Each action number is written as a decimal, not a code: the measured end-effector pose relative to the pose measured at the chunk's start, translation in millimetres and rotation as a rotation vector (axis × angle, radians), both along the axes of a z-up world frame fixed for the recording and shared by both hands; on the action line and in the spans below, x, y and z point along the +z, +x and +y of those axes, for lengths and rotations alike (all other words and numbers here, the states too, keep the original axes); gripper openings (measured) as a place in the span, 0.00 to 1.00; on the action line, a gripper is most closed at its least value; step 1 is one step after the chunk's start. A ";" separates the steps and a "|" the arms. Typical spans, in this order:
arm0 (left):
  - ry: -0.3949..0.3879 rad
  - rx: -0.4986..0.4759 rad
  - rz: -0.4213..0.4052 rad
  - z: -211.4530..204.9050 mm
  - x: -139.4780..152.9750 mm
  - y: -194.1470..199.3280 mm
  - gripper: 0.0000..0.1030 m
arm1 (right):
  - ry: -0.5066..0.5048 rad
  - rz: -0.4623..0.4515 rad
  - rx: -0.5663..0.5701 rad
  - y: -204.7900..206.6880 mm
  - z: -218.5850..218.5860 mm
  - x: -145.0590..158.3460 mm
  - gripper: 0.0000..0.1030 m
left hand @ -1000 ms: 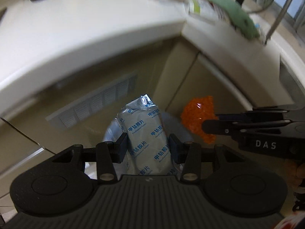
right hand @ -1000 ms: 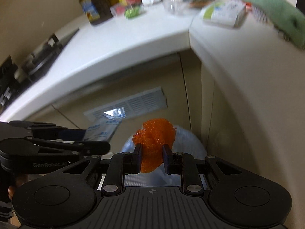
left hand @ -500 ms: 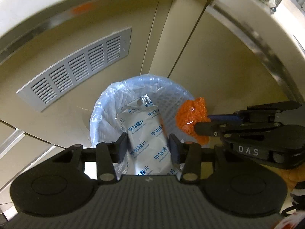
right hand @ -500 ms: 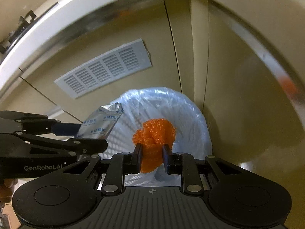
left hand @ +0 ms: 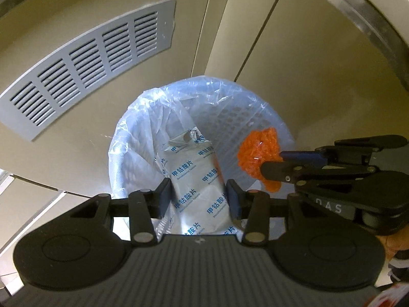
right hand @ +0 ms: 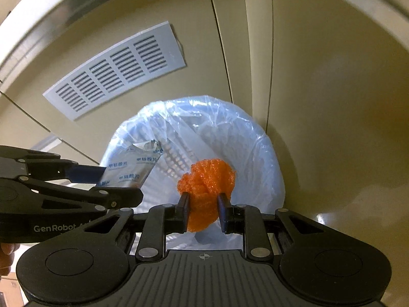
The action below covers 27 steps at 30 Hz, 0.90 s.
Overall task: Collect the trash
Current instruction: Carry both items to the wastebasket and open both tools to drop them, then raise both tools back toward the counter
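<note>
— Foil first: how many pieces of trash do you count?

— Two. One silver foil pouch [left hand: 196, 179] printed with blue characters, and one orange mesh wad [right hand: 207, 179]. Each sits in its own tool.

— And the tools?

— Two as well. The left gripper [left hand: 198, 199] has its jaws clamped on the pouch's sides, the pouch standing up between the pads with its torn top tipped away. The right gripper [right hand: 203, 211] is pinched on the lower half of the wad, the upper part bulging out above the fingertips.

— Where are both pieces, relative to the bin?

— Over the mouth of the one white basket bin [right hand: 265, 153], which is lined with a single clear plastic bag [left hand: 133, 138]. Neither piece touches the liner, as far as I can tell. The pouch is toward the left of the opening, the wad toward the right.

— Anything around it?

— One grey louvred vent panel [left hand: 87, 61] on the beige cabinet front [right hand: 319, 89] behind the bin.

— What differs from a second ago?

— Then the white countertop filled the upper view and the bin was barely visible. Both tools have since dropped below the counter edge, and the bin opening now looks larger. The grips have not changed.
</note>
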<state>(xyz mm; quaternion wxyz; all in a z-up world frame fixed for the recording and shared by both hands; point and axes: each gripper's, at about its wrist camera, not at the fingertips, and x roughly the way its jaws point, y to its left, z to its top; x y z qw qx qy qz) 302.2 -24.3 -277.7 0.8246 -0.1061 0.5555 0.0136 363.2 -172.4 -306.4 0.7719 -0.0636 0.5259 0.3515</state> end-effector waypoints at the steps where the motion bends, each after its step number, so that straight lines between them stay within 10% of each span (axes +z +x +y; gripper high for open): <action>1: -0.005 -0.005 -0.001 0.3 -2.8 1.1 0.42 | 0.002 0.001 -0.003 0.7 1.1 -4.3 0.22; 8: 0.011 -0.001 -0.011 1.7 -8.0 1.6 0.47 | 0.010 0.025 -0.059 6.9 -1.3 -12.5 0.43; 27: -0.012 0.025 -0.097 17.2 64.7 -28.0 0.51 | 0.076 -0.024 -0.116 -10.6 -14.2 53.6 0.57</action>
